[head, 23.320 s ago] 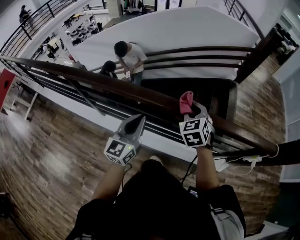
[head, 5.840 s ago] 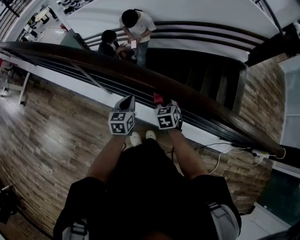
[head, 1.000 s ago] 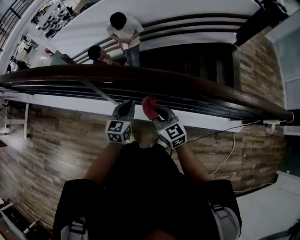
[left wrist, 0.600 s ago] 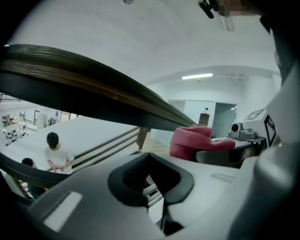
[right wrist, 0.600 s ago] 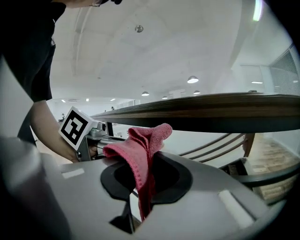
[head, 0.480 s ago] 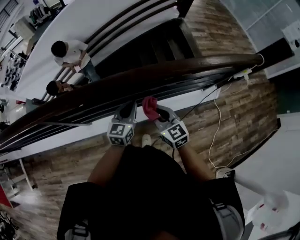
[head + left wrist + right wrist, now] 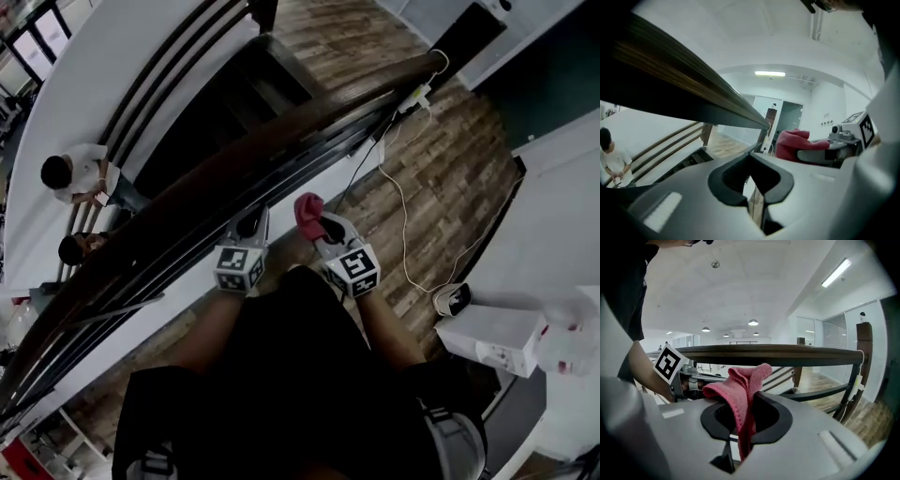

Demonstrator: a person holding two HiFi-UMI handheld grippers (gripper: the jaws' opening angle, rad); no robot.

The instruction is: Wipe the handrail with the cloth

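Note:
A dark wooden handrail (image 7: 281, 127) runs diagonally across the head view, from lower left to upper right. Just short of it, my right gripper (image 7: 317, 225) is shut on a pink cloth (image 7: 307, 212) that sticks up out of its jaws. In the right gripper view the cloth (image 7: 743, 394) hangs pinched between the jaws, with the handrail (image 7: 778, 353) crossing above and beyond it. My left gripper (image 7: 249, 225) is beside the right one, under the rail, its jaws shut with nothing in them. From the left gripper view the handrail (image 7: 684, 89) passes overhead and the cloth (image 7: 794, 143) shows at right.
Below the rail lie a stairwell (image 7: 234, 89) and two people (image 7: 80, 173) on a lower level. A white cable (image 7: 403, 202) trails over the wood floor (image 7: 441, 159) to a plug (image 7: 452, 298). A white box (image 7: 492, 337) stands at right.
The view has swung round, so the handrail now slants more steeply and the floor at right shows. Both grippers stay side by side just short of the rail, cloth still held.

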